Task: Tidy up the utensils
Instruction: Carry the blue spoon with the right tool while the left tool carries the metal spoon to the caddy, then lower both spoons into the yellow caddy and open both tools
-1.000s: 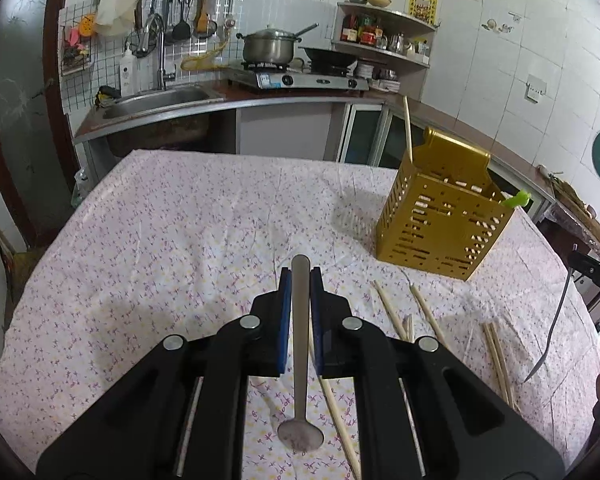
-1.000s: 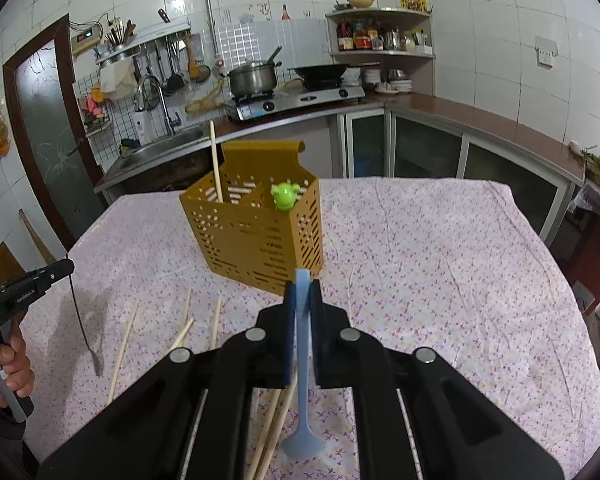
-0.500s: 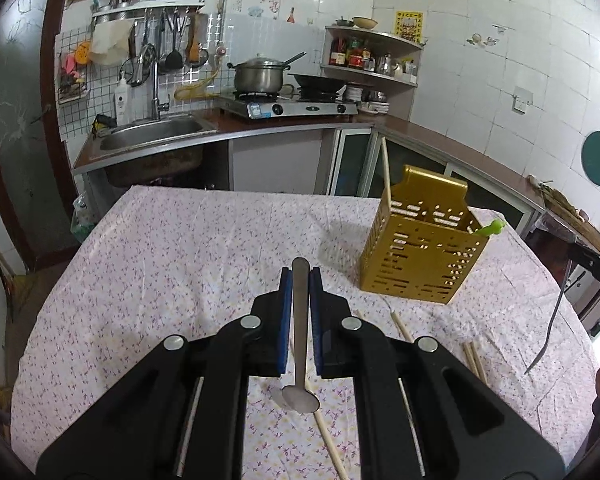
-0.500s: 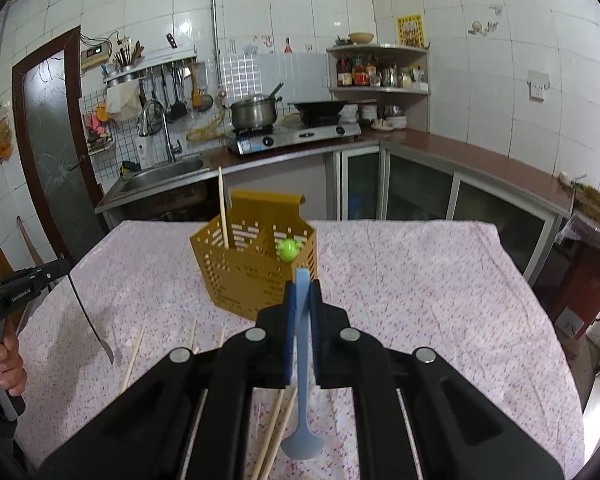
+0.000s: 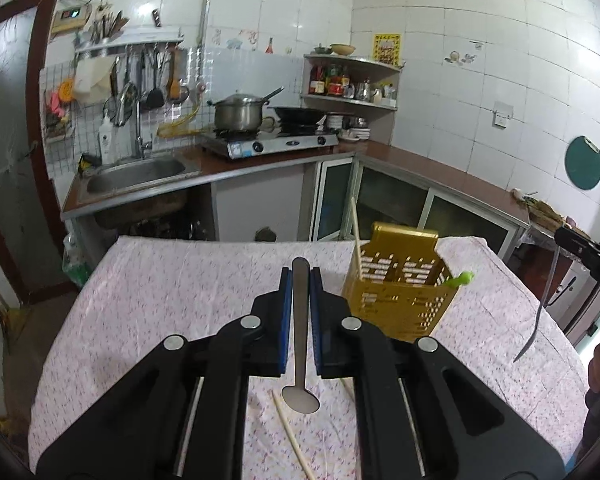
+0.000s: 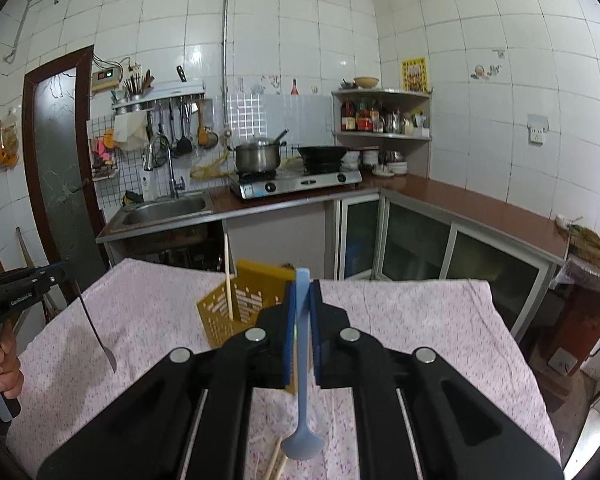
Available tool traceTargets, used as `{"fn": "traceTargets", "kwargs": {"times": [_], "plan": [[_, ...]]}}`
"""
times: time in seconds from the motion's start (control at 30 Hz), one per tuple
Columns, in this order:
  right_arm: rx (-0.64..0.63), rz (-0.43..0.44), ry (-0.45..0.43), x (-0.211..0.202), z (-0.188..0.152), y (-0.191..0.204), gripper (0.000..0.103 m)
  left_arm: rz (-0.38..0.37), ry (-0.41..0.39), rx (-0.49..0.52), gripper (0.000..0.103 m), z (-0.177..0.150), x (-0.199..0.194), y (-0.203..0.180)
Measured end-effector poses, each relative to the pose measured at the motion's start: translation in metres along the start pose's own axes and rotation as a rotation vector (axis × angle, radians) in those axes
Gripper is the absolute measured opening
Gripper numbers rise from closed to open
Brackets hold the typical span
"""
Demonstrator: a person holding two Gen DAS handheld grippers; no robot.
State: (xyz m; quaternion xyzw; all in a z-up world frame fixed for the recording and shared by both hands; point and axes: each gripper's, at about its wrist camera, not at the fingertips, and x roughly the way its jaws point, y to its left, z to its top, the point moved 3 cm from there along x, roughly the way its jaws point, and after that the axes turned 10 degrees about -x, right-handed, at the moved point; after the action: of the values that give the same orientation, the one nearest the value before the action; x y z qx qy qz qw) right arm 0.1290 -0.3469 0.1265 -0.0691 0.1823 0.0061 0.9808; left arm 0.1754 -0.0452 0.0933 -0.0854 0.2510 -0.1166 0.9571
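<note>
My left gripper (image 5: 300, 276) is shut on a metal spoon (image 5: 300, 360), bowl hanging down, above the table. My right gripper (image 6: 302, 284) is shut on a light blue spoon (image 6: 302, 420), bowl down. The yellow perforated utensil holder (image 5: 400, 296) stands on the table right of the left gripper; it holds a chopstick (image 5: 356, 236) and a green utensil (image 5: 462, 279). In the right wrist view the holder (image 6: 236, 304) is just behind my fingers, partly hidden. Loose chopsticks (image 5: 292, 436) lie on the cloth below.
The table has a pink floral cloth (image 5: 160, 300). Behind it are a counter with sink (image 5: 136, 172) and a stove with pot (image 5: 240, 116). The right gripper shows at the left wrist view's right edge (image 5: 588, 256), the left gripper at the right wrist view's left edge (image 6: 24, 284).
Both grippers have risen and tilted up with their spoons; the holder now sits lower and closer to the fingers in both views, and fewer table chopsticks show.
</note>
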Motion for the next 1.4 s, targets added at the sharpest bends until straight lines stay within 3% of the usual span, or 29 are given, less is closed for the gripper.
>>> {"fn": "traceTargets", "kwargs": {"times": [0.4,0.87,1.4], "plan": [[-0.019,0.001,-0.044,0.015,0.038,-0.001,0.007,-0.045,-0.064,0.083,0.007,0.052,0.002,-0.044],[-0.019,-0.008,-0.116,0.047,0.096,-0.003,0.007,-0.118,-0.119,0.074,0.007,0.11,0.041,-0.083],[-0.001,0.03,-0.065,0.124,0.083,0.01,0.007,-0.144,-0.03,0.071,0.007,0.092,0.116,-0.103]]}}
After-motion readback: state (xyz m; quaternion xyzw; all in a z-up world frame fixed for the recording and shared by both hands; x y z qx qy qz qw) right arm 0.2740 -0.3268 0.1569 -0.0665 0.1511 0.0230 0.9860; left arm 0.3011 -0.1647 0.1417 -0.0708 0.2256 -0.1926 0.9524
